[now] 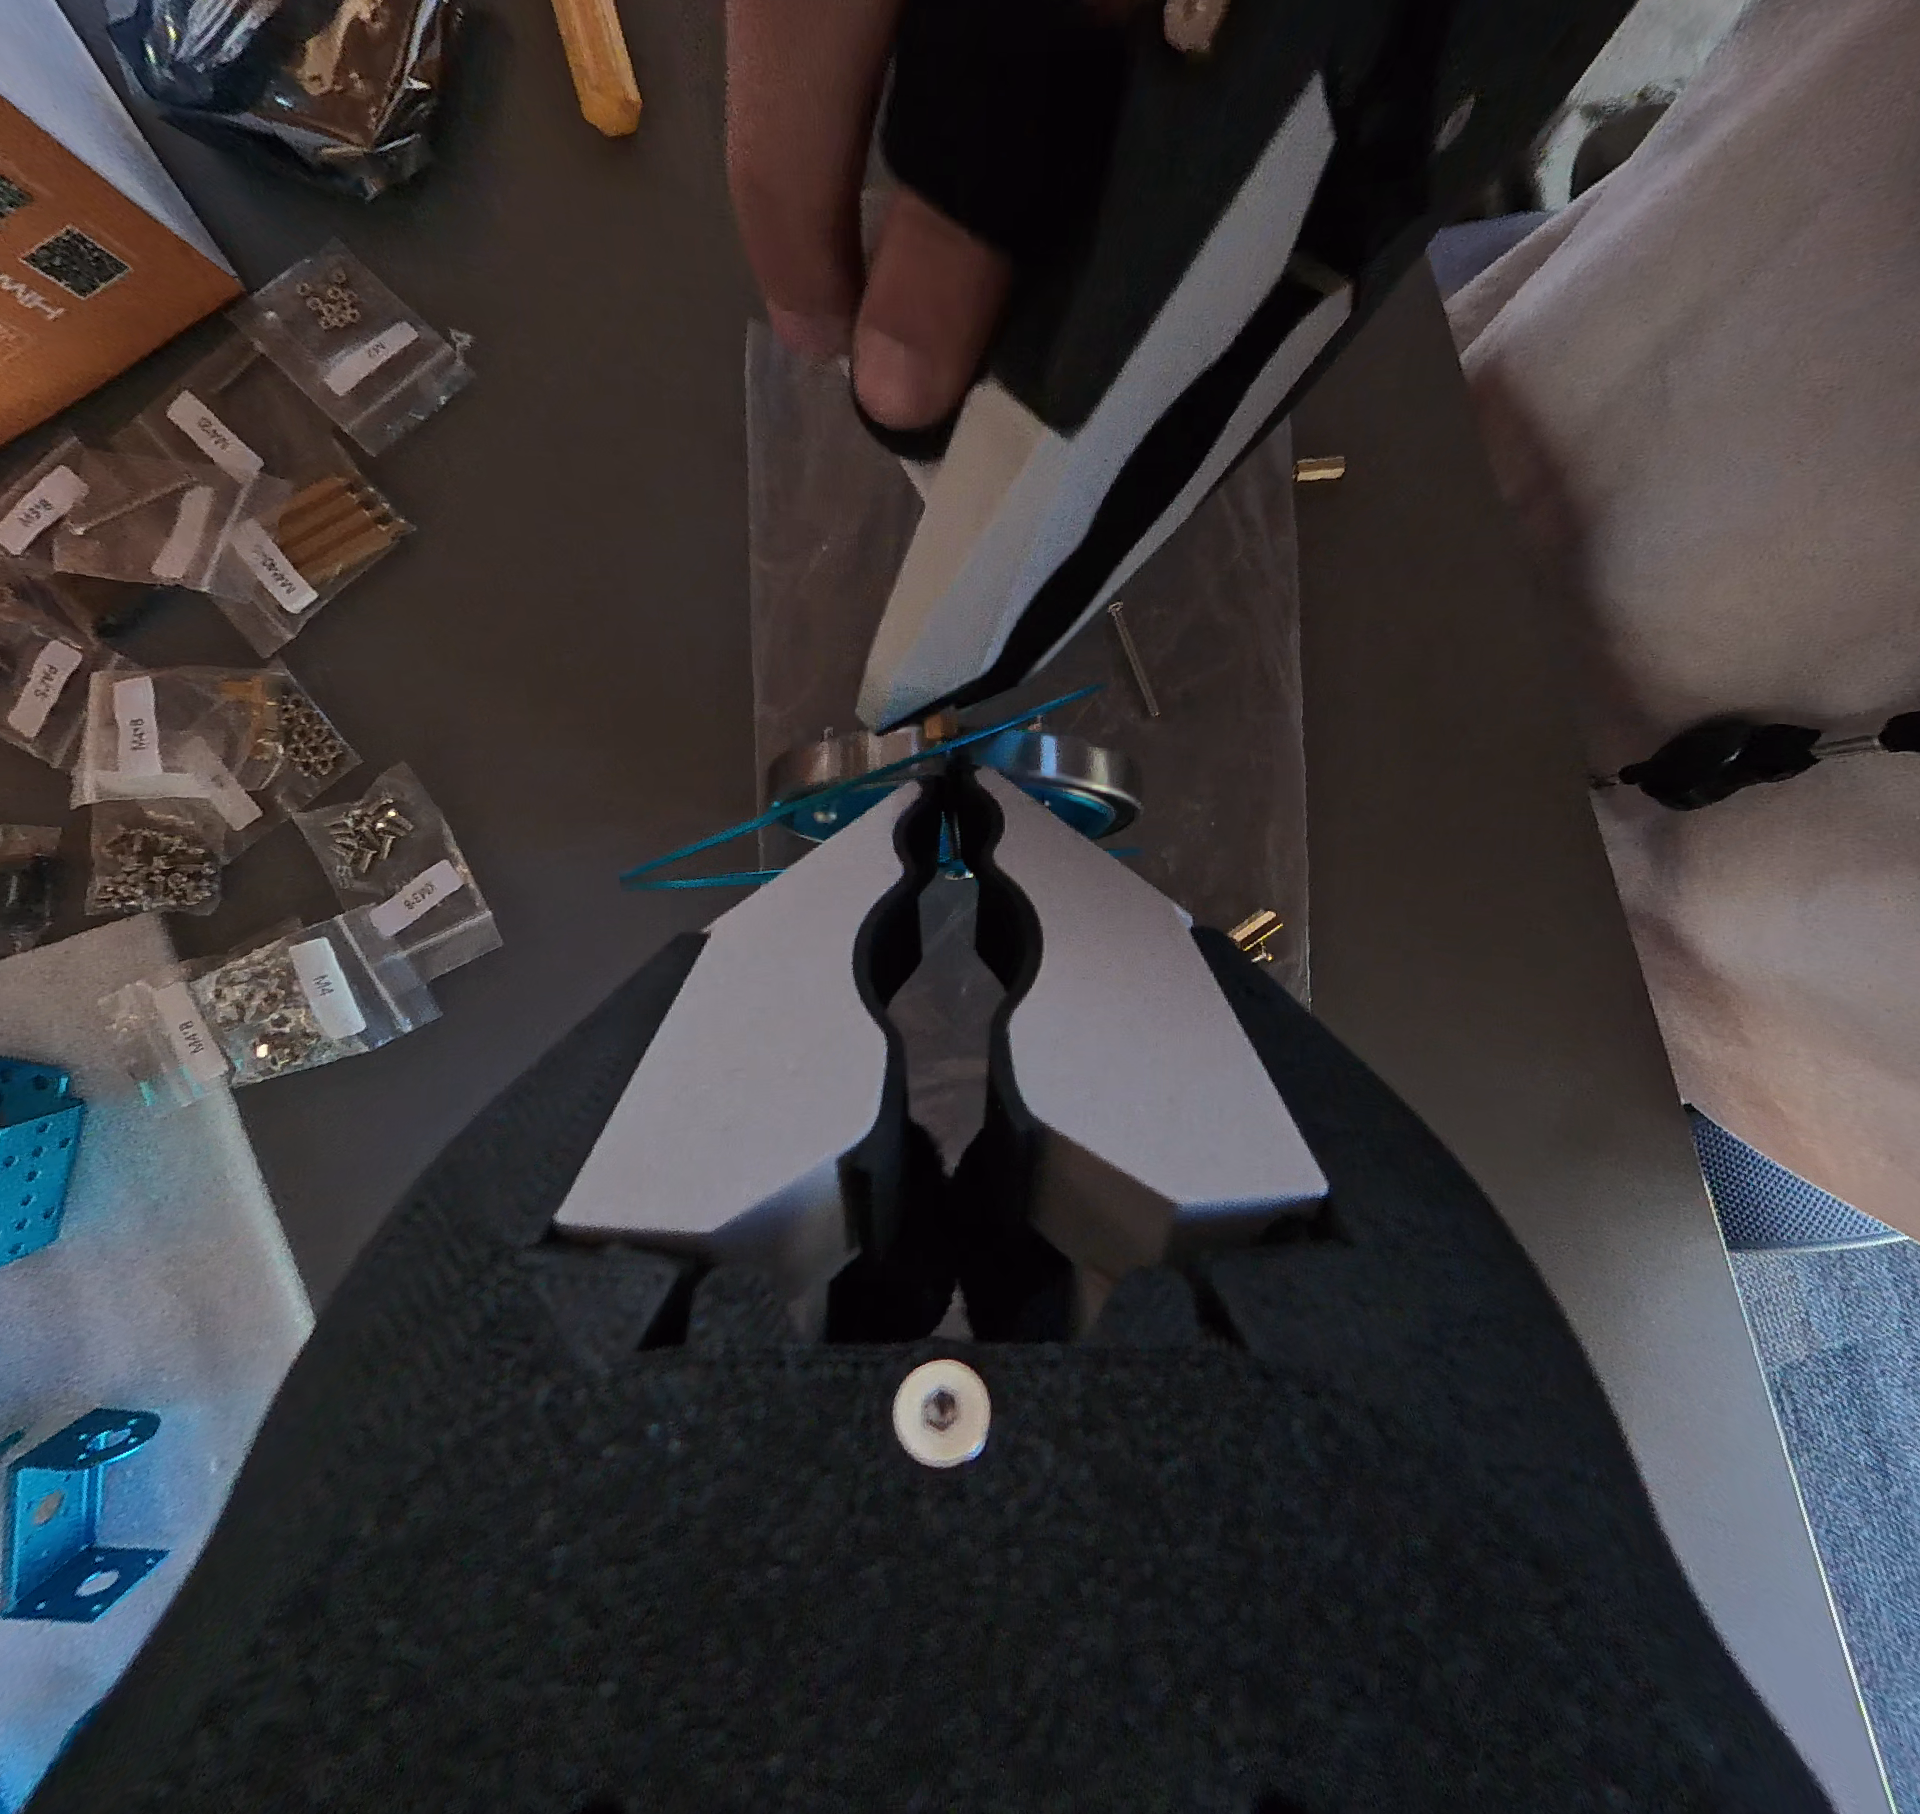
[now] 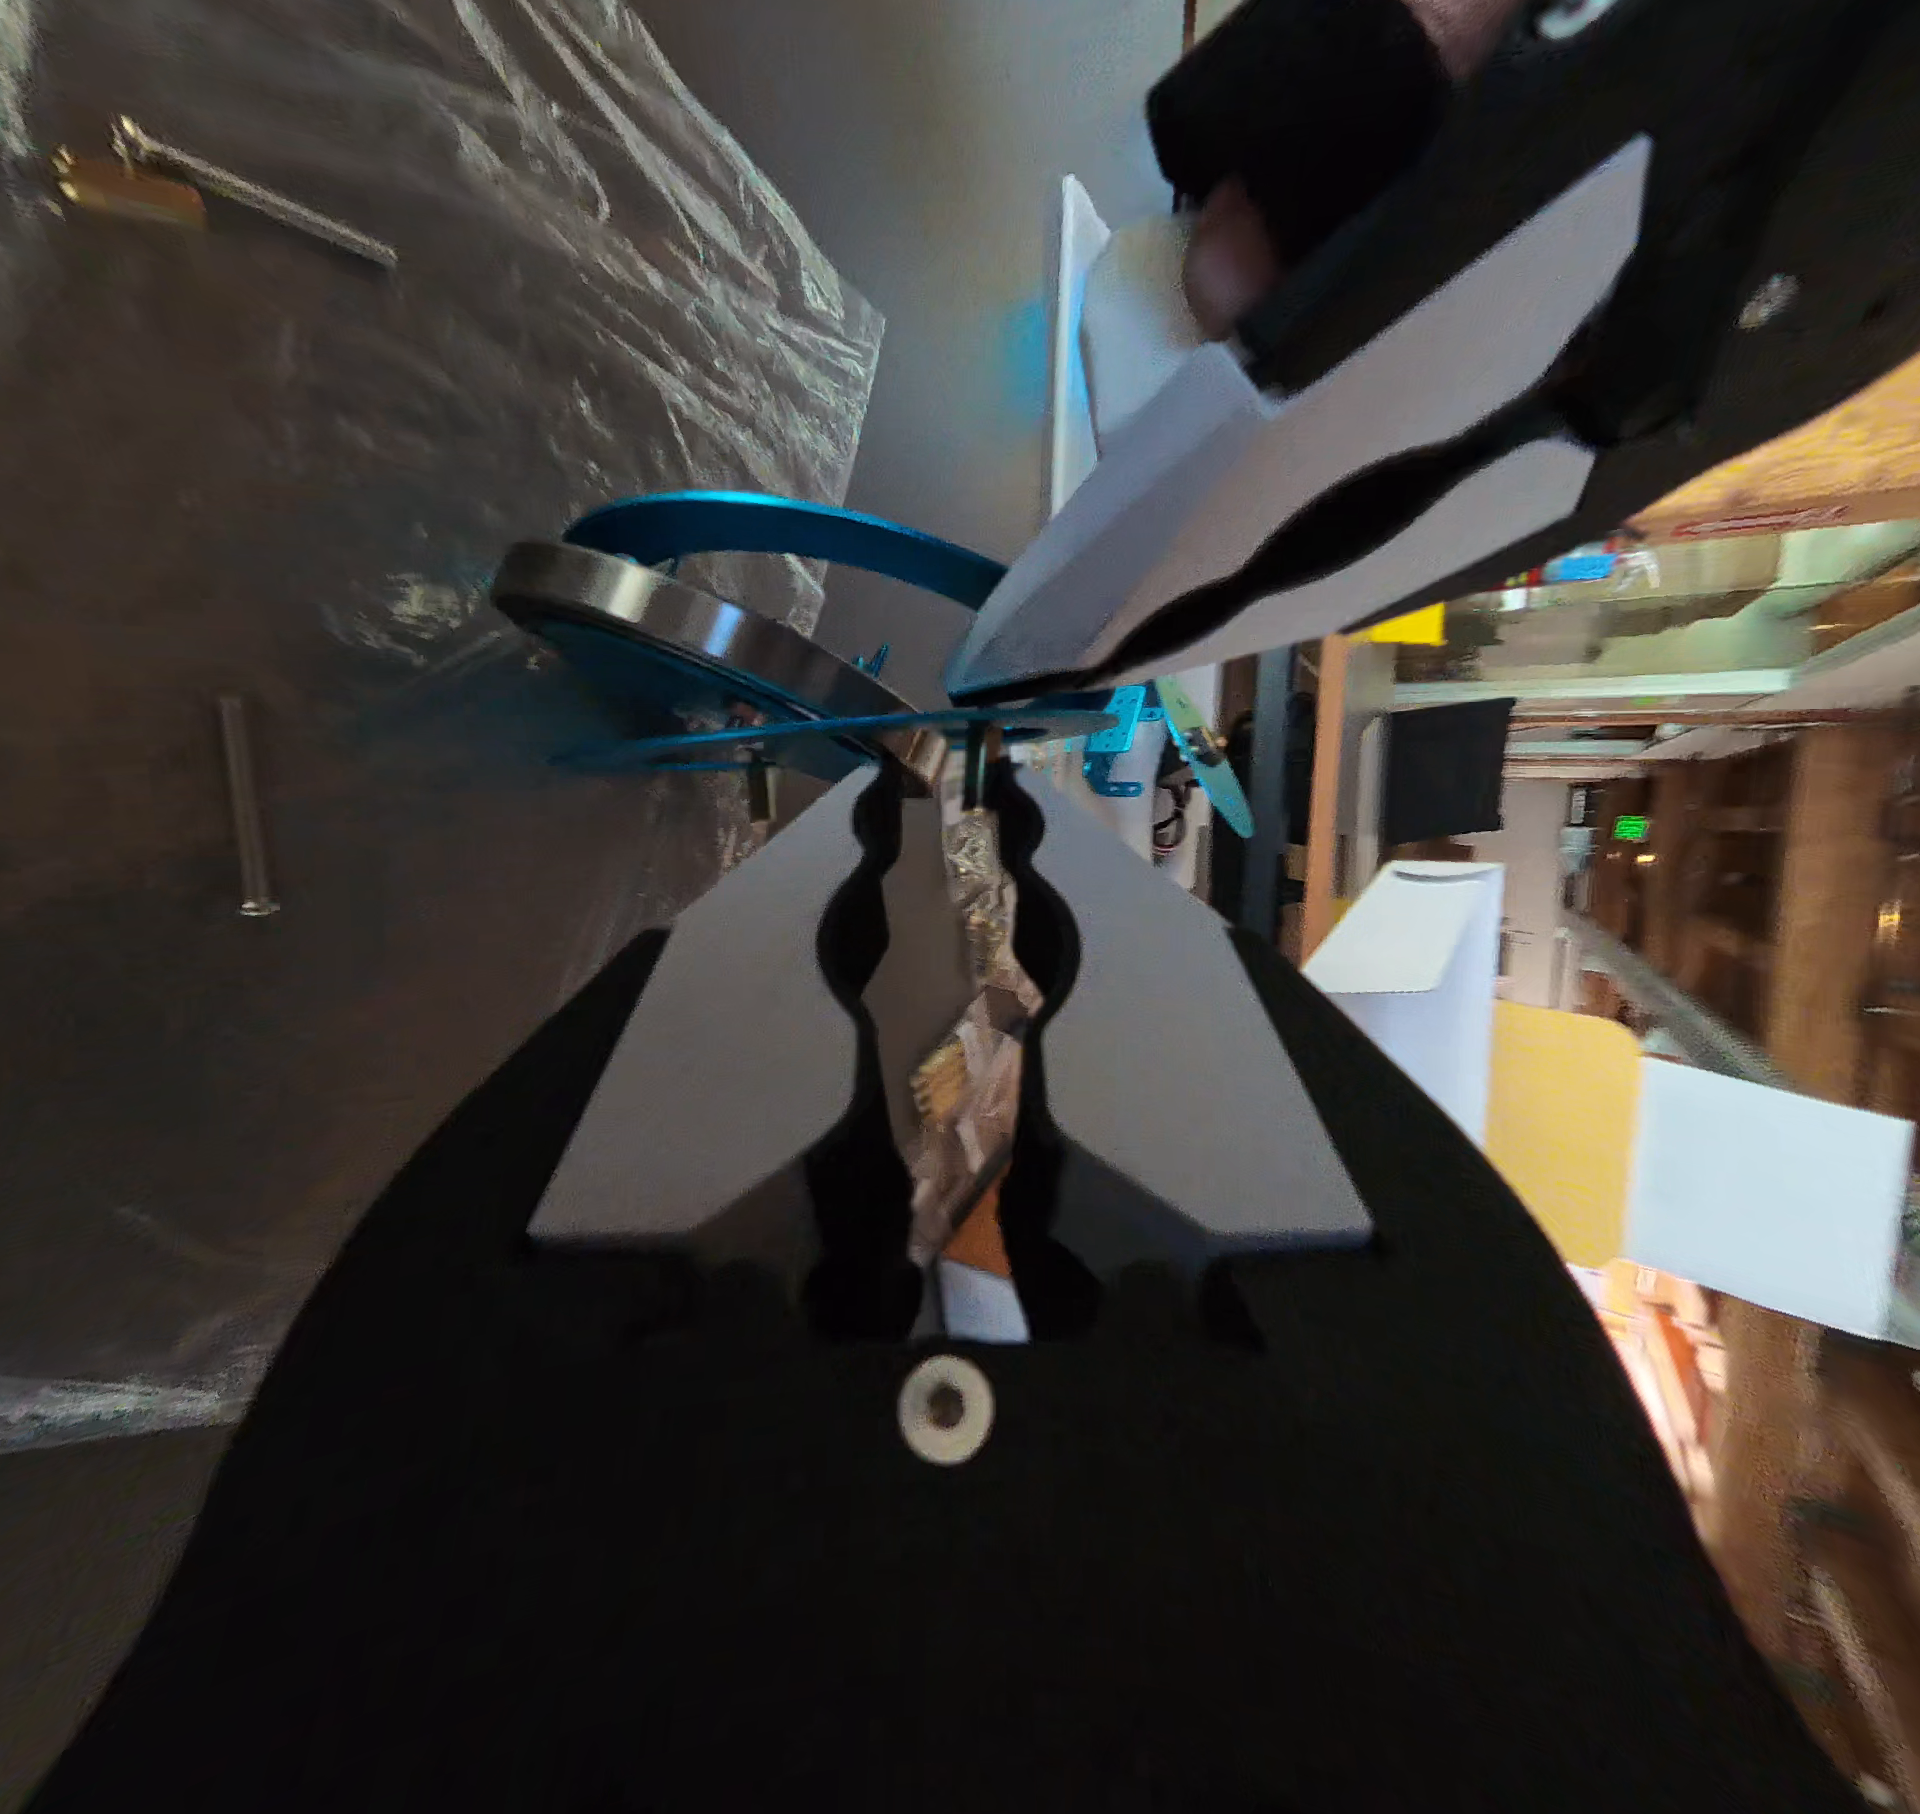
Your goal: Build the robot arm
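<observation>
A thin blue plate (image 1: 675, 865) carrying a steel bearing ring (image 1: 1060, 762) is held up between both grippers over a clear plastic sheet (image 1: 821, 538). My left gripper (image 1: 945, 798) is shut on a small screw (image 1: 954, 850) that passes through the plate. My right gripper (image 1: 894, 725) comes in from above, shut on a brass standoff (image 1: 940, 725) on the plate's other side. In the right wrist view, the right gripper (image 2: 940, 777) pinches the standoff (image 2: 920, 758) under the blue plate (image 2: 779, 523) and bearing (image 2: 665, 611). The left gripper (image 2: 961, 689) meets it from the upper right.
Several small bags of screws and nuts (image 1: 343, 341) lie to the left, with an orange booklet (image 1: 83, 289), a black bag (image 1: 301, 29), a wooden-handled tool (image 1: 582, 29) and blue brackets (image 1: 73, 1515). A loose long screw (image 1: 1132, 658) and brass standoffs (image 1: 1255, 930) lie on the sheet. Only a small space, under 4 cm, lies between the two pairs of fingers.
</observation>
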Demonstrator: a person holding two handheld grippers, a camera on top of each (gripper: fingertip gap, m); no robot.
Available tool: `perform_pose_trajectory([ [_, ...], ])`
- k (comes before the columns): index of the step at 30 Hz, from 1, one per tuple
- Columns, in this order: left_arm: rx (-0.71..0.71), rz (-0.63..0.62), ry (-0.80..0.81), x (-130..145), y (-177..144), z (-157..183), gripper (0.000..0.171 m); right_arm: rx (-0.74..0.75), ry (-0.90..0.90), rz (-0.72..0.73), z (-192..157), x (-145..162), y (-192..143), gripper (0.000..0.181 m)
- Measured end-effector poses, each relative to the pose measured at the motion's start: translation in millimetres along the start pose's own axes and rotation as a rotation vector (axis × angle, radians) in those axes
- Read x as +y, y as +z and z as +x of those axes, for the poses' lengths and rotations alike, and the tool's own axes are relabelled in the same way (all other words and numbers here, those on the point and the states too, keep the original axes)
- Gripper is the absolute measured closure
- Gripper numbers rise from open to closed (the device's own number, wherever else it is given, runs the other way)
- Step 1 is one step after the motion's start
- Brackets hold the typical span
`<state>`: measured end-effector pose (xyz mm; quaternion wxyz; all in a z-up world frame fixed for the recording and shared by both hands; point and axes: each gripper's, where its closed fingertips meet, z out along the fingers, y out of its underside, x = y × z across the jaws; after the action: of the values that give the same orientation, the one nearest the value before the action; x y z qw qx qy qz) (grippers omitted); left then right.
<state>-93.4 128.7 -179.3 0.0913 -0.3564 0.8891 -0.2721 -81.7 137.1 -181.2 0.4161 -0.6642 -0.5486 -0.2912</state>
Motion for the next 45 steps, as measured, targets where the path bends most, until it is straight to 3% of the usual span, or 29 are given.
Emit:
perform_pose_trajectory([
  [1, -0.004, -0.005, 0.004, 0, 1, 0, 0.170, 0.030, -0.020, -0.014, 4, 1, 2, 0.177],
  [2, -0.008, -0.007, 0.004, 1, 0, 0, 0.170, 0.023, -0.023, -0.019, 6, 1, 3, 0.177],
  [4, 0.004, -0.001, -0.002, 1, -1, 2, 0.170, -0.117, 0.145, 0.014, 5, -2, 1, 0.178],
  [8, -0.017, 0.013, -0.005, 1, -2, 1, 0.169, -0.626, 0.851, 0.134, -3, -9, -3, 0.177],
  [12, -0.024, 0.013, -0.004, 1, -3, 0, 0.170, -1.239, 1.626, 0.211, -2, -18, -10, 0.178],
  [15, -0.030, 0.005, 0.001, 2, -3, -1, 0.169, -1.478, 1.939, 0.295, 1, -20, -10, 0.177],
  [17, -0.016, 0.008, 0.005, 2, -2, 2, 0.169, -1.463, 1.895, 0.324, -2, -22, -12, 0.177],
  [19, -0.015, 0.008, 0.007, 2, -2, 3, 0.169, -1.305, 1.686, 0.327, -5, -21, -14, 0.173],
  [21, -0.014, 0.009, 0.003, 2, -2, 2, 0.170, -1.032, 1.391, 0.300, -6, -14, -11, 0.161],
  [24, -0.011, 0.006, 0.005, 2, -2, 2, 0.169, -0.603, 0.930, 0.268, 6, -6, -12, 0.159],
  [27, -0.007, 0.017, -0.002, 0, -1, 2, 0.169, -0.315, 0.597, 0.178, 13, 3, -11, 0.155],
  [30, 0.001, 0.030, -0.001, 0, -1, 5, 0.169, -0.400, 0.632, 0.157, -12, 1, -13, 0.149],
  [33, 0.010, 0.015, 0.041, 4, -4, 11, 0.169, -0.594, 0.934, 0.255, -32, -6, -22, 0.146],
  [35, 0.035, 0.007, 0.089, 6, -4, 16, 0.169, -0.693, 1.148, 0.354, -33, -15, -25, 0.132],
  [37, 0.072, -0.012, 0.170, 9, -4, 24, 0.169, -0.665, 1.235, 0.445, -24, -17, -25, 0.134],
  [41, 0.128, -0.065, 0.299, 16, -7, 36, 0.169, -0.434, 1.024, 0.468, -7, 8, -16, 0.146],
  [43, 0.140, -0.088, 0.311, 19, -8, 37, 0.169, -0.448, 0.790, 0.515, -12, 6, -9, 0.141],
  [45, 0.143, -0.112, 0.319, 22, -9, 37, 0.169, -0.514, 0.613, 0.515, -21, 2, -3, 0.148],
])
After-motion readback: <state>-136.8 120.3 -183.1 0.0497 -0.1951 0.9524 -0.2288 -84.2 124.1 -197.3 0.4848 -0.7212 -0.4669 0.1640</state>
